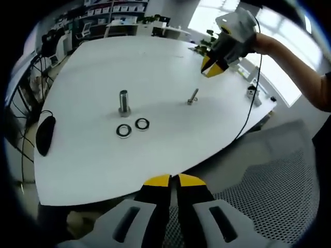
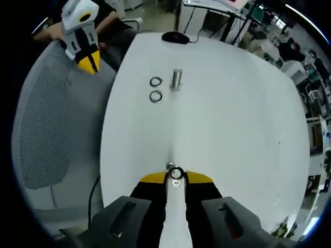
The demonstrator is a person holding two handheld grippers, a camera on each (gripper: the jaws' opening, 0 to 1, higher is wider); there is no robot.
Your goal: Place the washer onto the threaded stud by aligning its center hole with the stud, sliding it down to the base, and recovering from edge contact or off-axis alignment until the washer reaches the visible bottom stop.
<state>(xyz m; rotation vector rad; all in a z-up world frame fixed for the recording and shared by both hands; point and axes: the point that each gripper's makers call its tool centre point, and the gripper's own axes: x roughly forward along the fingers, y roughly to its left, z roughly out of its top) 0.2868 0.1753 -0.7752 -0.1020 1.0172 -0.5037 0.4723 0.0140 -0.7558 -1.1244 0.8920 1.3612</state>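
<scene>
A thin threaded stud stands on the white table. My right gripper hangs above and to the right of it, held by a hand. In the right gripper view, my right gripper is shut on a small metal washer. The washer sits just right of the thin stud's top, off its axis. A thicker stud stands further off, with two loose washers beside it. My left gripper is shut and empty, off the table over a chair.
A black mouse lies near the table's edge with its cable trailing off. A grey mesh chair stands against the table's near side. Desks and shelves with clutter lie beyond the table.
</scene>
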